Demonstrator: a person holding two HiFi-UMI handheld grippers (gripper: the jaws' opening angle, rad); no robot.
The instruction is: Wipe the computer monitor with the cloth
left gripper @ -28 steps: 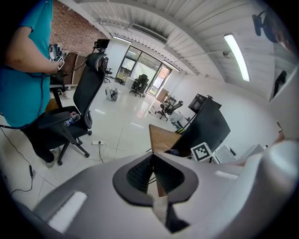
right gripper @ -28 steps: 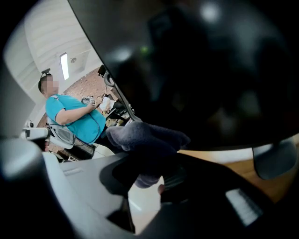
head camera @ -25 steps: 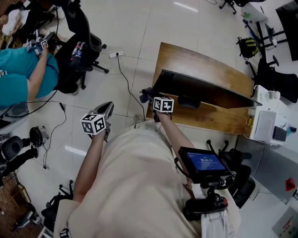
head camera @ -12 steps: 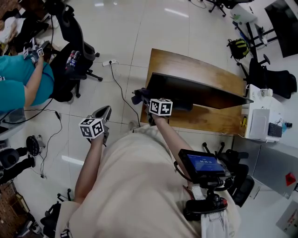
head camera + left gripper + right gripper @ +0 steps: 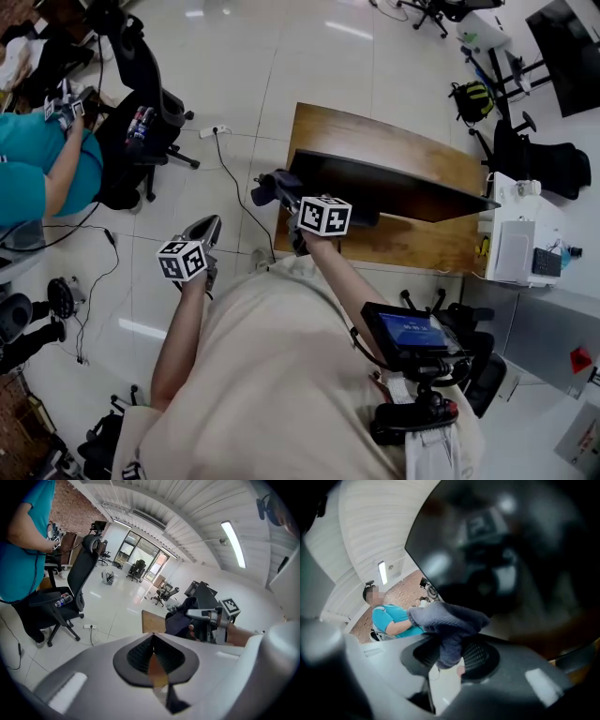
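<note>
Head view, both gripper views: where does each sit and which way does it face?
Head view: on the person's head, facing steeply down at the desk and monitor; shows torso, both arms, left tongs, right tongs.
Left gripper view: on the left tongs, facing along its shut, empty jaws across the room.
Right gripper view: on the right tongs, facing the monitor close up; jaws shut on the cloth.
Shared: the cloth shows in all three; the left view also catches the right tongs.
</note>
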